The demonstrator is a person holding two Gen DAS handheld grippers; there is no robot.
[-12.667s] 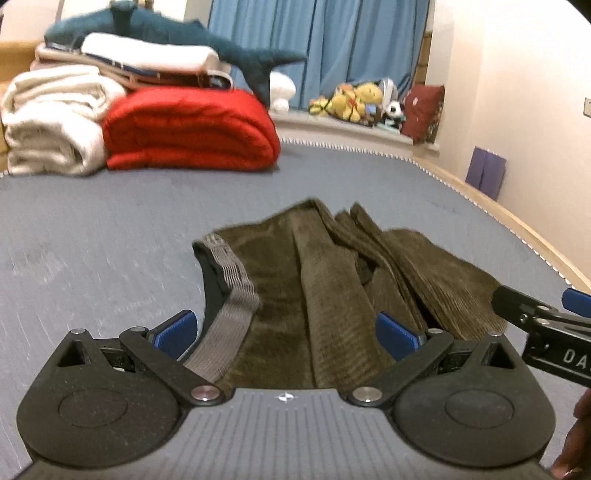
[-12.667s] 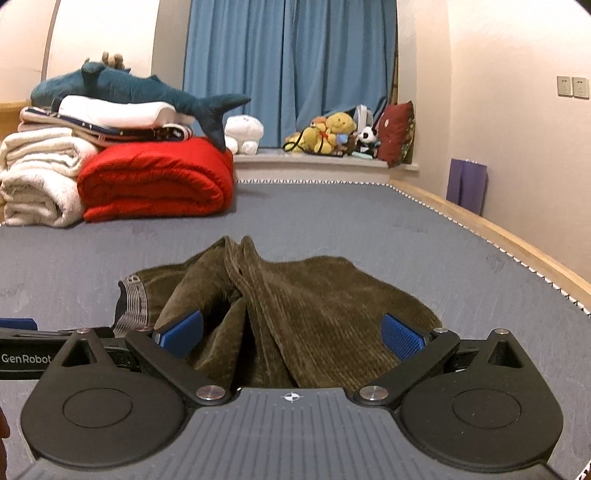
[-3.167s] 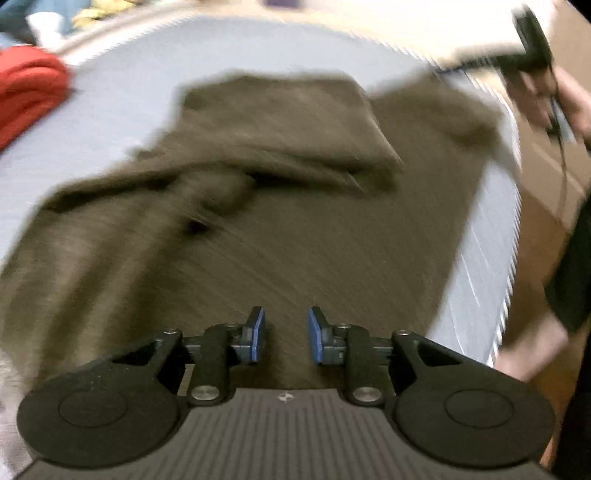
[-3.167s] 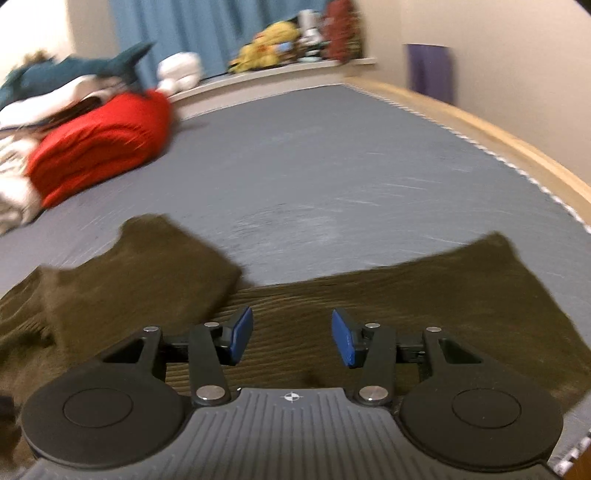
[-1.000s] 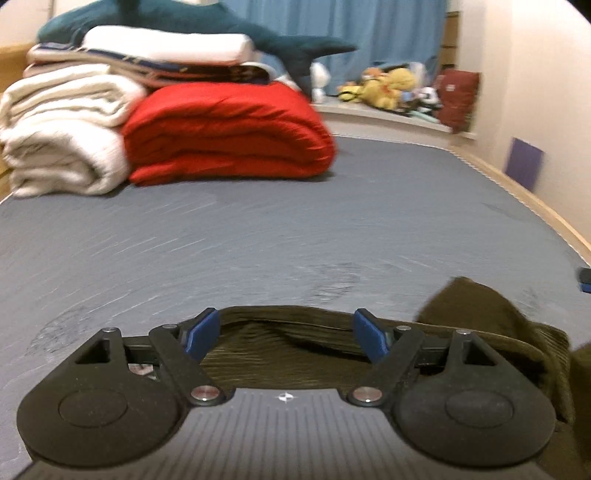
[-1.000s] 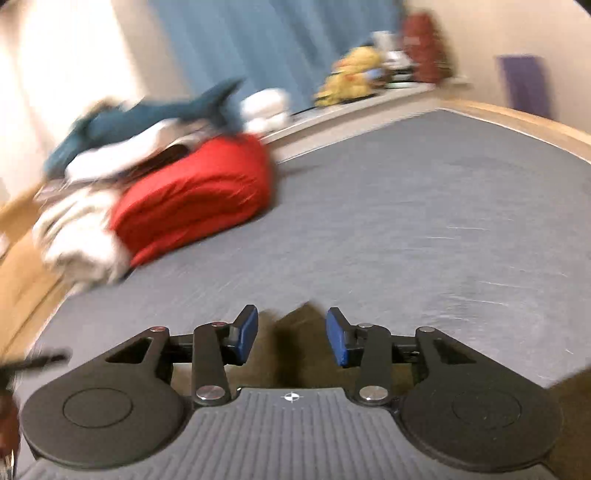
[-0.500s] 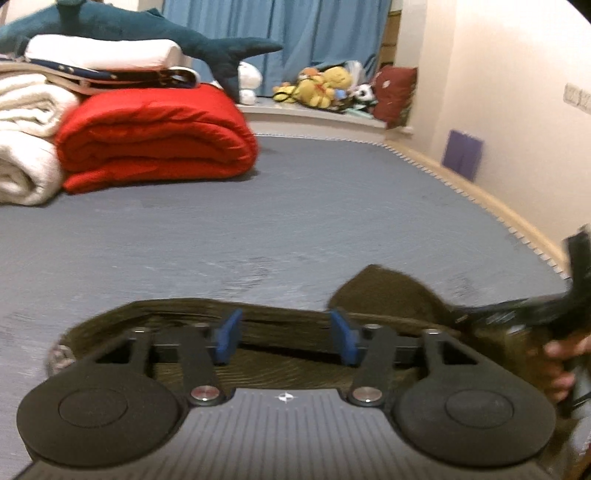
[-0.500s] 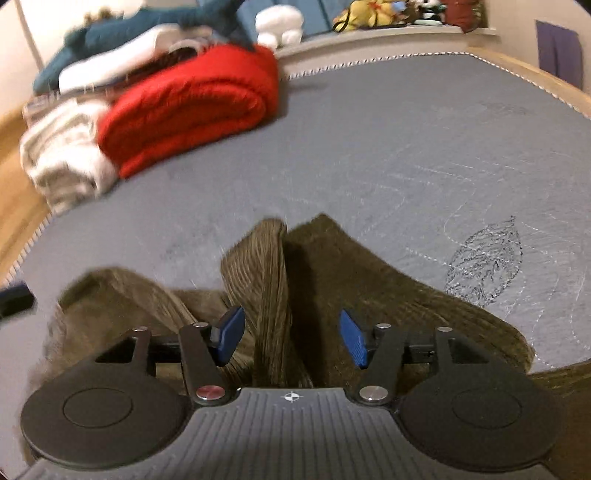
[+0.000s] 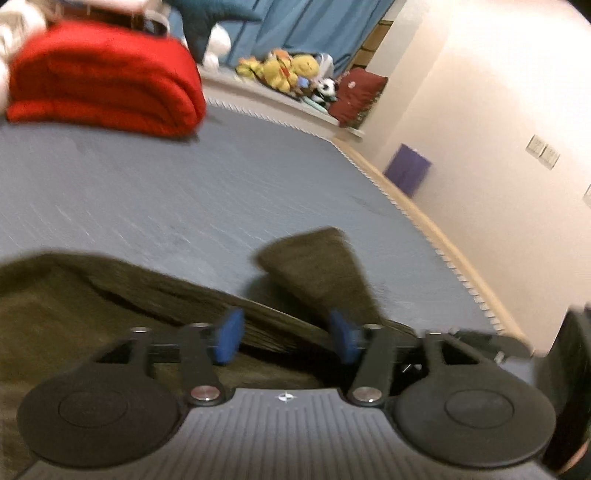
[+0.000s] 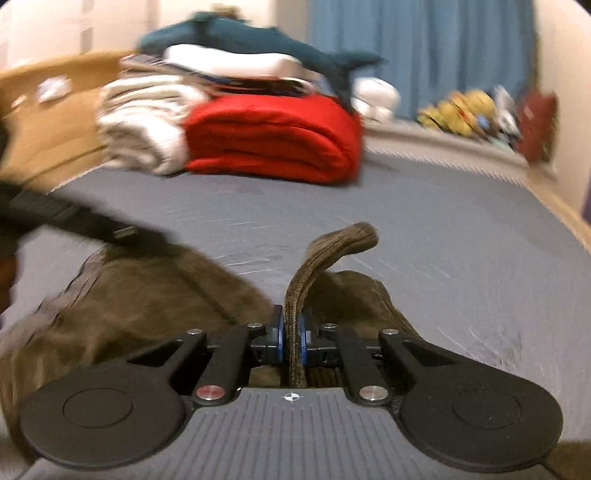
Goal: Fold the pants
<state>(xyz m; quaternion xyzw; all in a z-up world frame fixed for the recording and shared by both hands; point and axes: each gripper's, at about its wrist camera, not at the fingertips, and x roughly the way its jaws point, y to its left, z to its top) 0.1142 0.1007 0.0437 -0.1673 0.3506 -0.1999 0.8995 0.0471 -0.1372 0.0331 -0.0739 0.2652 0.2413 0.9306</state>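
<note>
pants [image 10: 155, 306]: olive corduroy, lying rumpled on the near part of the grey mattress [image 10: 424, 221] | right gripper [image 10: 291, 341]: pads pinched on an upright fold of the cloth | left gripper [image 9: 282, 334]: fingers apart above the fabric, gripping nothing | far: red blanket [image 10: 273, 136], plush shark [image 10: 255, 40], blue curtain [image 10: 424, 48]

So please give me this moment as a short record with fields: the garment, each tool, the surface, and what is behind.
garment: brown corduroy pants, lying rumpled on the bed
right tool: shut on a raised fold of the pants
left tool: open, over the pants edge, gripping nothing
surface: grey mattress
behind: red folded blanket, white towels, plush shark, blue curtain
image quality: blurred by motion
</note>
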